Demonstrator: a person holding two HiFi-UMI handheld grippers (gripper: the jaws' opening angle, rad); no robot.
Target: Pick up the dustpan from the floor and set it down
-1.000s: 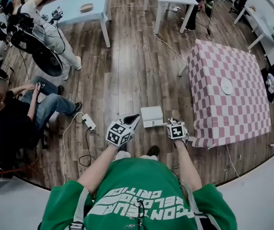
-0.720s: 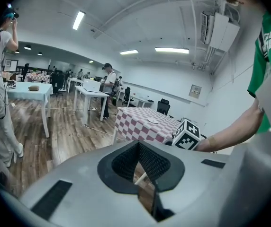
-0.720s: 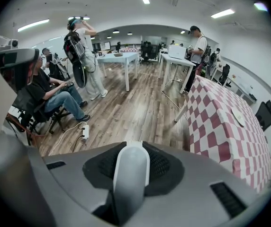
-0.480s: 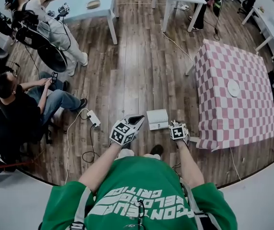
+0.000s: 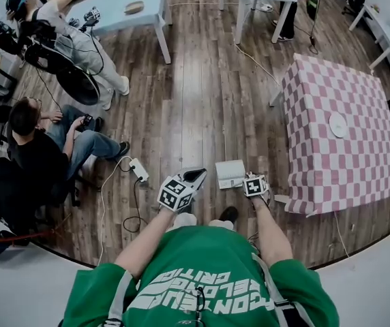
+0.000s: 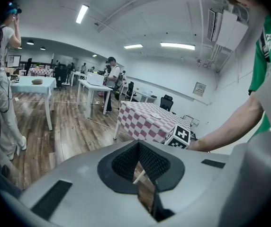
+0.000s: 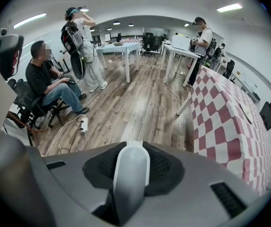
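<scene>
Left of the pink-checked table (image 5: pixel 341 135), wood floor (image 5: pixel 195 94) fills most of the head view. Person in green shirt (image 5: pixel 202 278) stands near table's lower-left corner. White dustpan (image 5: pixel 230 174) is just left of that corner, low over floor; can't tell if touching. Right gripper (image 5: pixel 251 182), betw. dustpan & table, has jaws clamped on dustpan's handle (image 7: pixel 130 174). Left gripper (image 5: pixel 195 176), further left of table: jaws closed, tips together, nothing gripped.
</scene>
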